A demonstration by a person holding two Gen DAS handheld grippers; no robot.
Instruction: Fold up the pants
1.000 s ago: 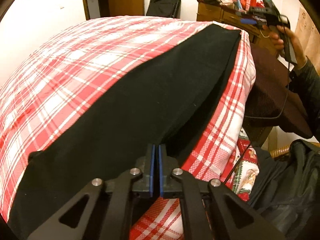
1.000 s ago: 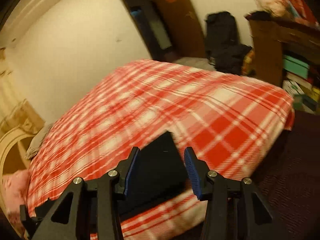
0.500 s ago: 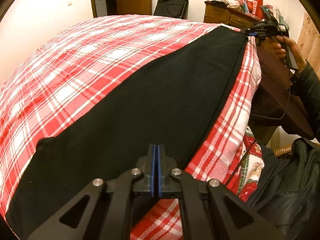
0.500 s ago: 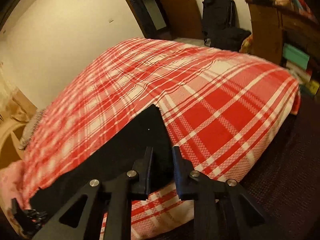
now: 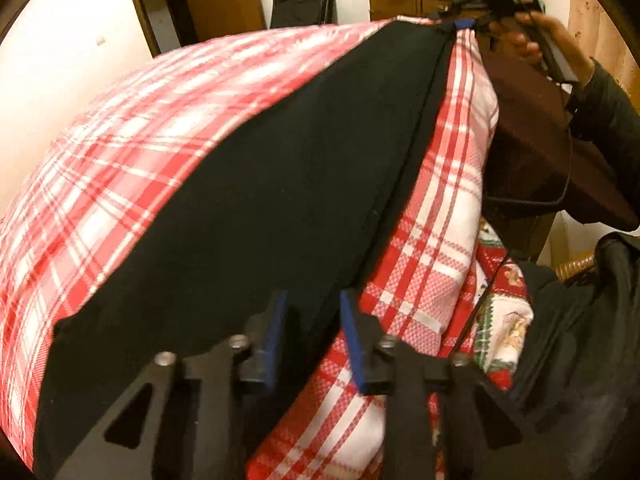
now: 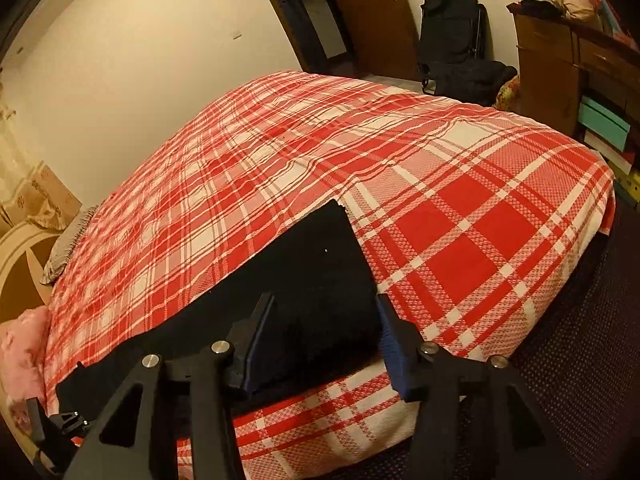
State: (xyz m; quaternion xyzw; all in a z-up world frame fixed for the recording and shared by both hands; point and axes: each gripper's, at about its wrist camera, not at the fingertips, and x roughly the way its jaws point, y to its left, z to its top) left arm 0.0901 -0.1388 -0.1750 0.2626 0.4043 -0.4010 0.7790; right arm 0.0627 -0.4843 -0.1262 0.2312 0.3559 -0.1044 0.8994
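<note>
The black pants (image 5: 256, 216) are laid lengthwise along the near edge of the plaid bed (image 6: 460, 216) (seemingly halved), cross-folds remaining, while left gripper (image 5: 312, 332) and right gripper (image 6: 324, 344) jaws are opening, pressing nothing.

I'm in a bedroom in someone's home. A wide bed (image 6: 460, 216) with a red and white plaid cover fills most of what I see, with a pale curved headboard (image 6: 20, 256) and a pink pillow (image 6: 20, 352) at one end. A brown wooden door (image 6: 372, 12) stands in the plain cream wall, a black bag (image 6: 452, 28) leaning beside it. A wooden dresser (image 6: 560, 76) piled with clutter lines the other wall, stacked boxes (image 6: 604, 132) below, and dark carpet (image 6: 568, 352) covers the floor.
</note>
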